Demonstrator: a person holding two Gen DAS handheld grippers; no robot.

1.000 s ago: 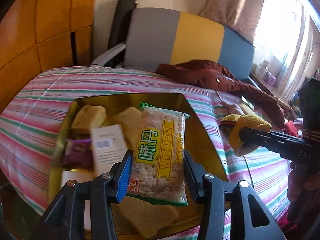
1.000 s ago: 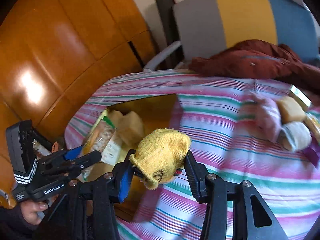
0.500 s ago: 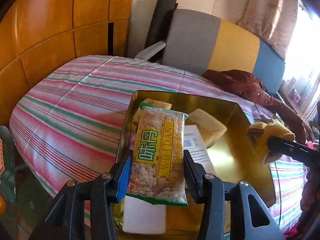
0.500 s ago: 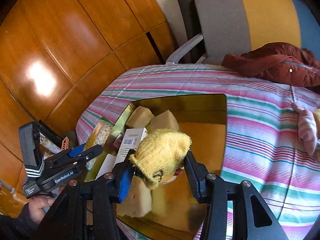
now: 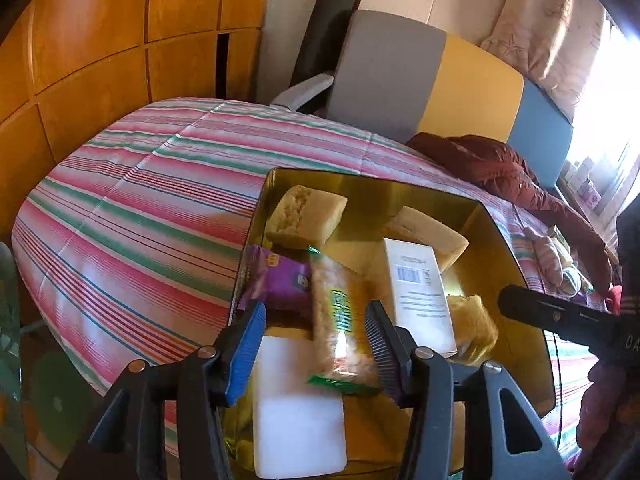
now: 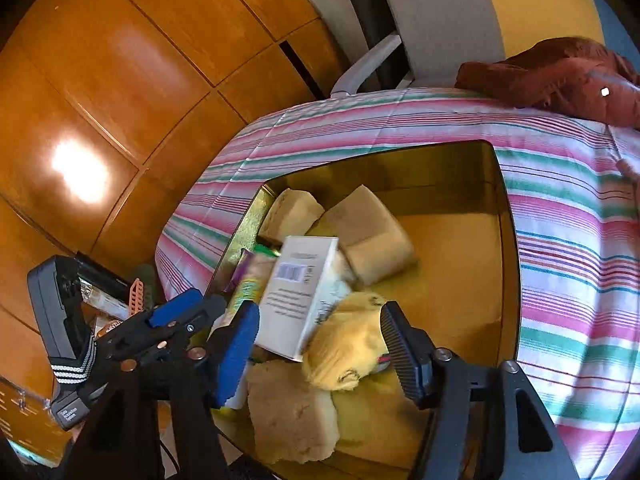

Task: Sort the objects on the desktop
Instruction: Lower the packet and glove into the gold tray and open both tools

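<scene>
Left wrist view
Left gripper (image 5: 316,344): jaws were opening over the gold tin (image 5: 504,240), pads clear of the snack pack (image 5: 340,332) between them — let go, judged, so it would drop in.
Snack pack: blurred and tilted inside the tin, lying over the purple packet (image 5: 276,280) and the white slab (image 5: 298,412).
White box (image 5: 418,300): in the tin, just right of the snack pack, barcode up.
Sponges (image 5: 306,216): at the tin's far side — the tin served as the sorting bin.
Cloth (image 5: 140,216): striped, under the tin.

Right wrist view
Right gripper (image 6: 316,352): jaws were opening, a gap at both pads; nothing was gripped.
Yellow sock (image 6: 344,348): between the jaws but free — in the tin (image 6: 508,248), against the white box (image 6: 298,292) and a sponge (image 6: 292,416).
Left gripper (image 6: 176,320): at the tin's left edge.
Jacket (image 6: 560,76): well beyond the tin.
Next: withdraw both grippers, probably, for items outside the tin.
</scene>
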